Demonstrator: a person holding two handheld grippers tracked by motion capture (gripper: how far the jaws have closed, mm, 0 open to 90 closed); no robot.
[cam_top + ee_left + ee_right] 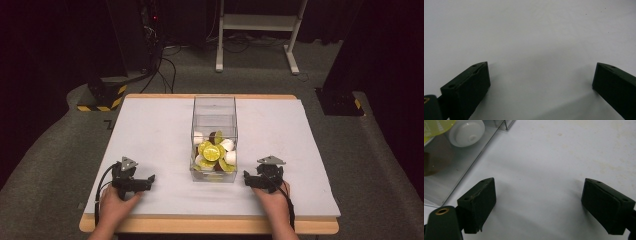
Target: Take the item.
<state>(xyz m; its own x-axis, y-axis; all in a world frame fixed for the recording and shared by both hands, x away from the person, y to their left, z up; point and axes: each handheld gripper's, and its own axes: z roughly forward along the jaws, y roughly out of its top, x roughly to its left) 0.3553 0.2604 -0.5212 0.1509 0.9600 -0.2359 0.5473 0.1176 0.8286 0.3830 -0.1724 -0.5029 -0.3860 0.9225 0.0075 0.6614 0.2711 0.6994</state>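
Capsules (214, 152), yellow-green, white and brown, lie heaped in the near end of a tall clear box (214, 107) that stands in the middle of the surface (150, 130). That surface is a pale sheet laid over a wooden top whose edge shows along the front and back. The left gripper (150, 179) rests near the front left, well apart from the box, jaws spread wide with bare sheet between them. The right gripper (247, 179) sits just beside the box's near right corner, jaws equally wide apart, holding nothing; in the right gripper view a white capsule (467, 131) shows through the clear wall. Around us the room is dark: grey carpet, a white frame (260, 22) behind, cables (162, 70) trailing, and yellow-black striped blocks (102, 97) on the floor.
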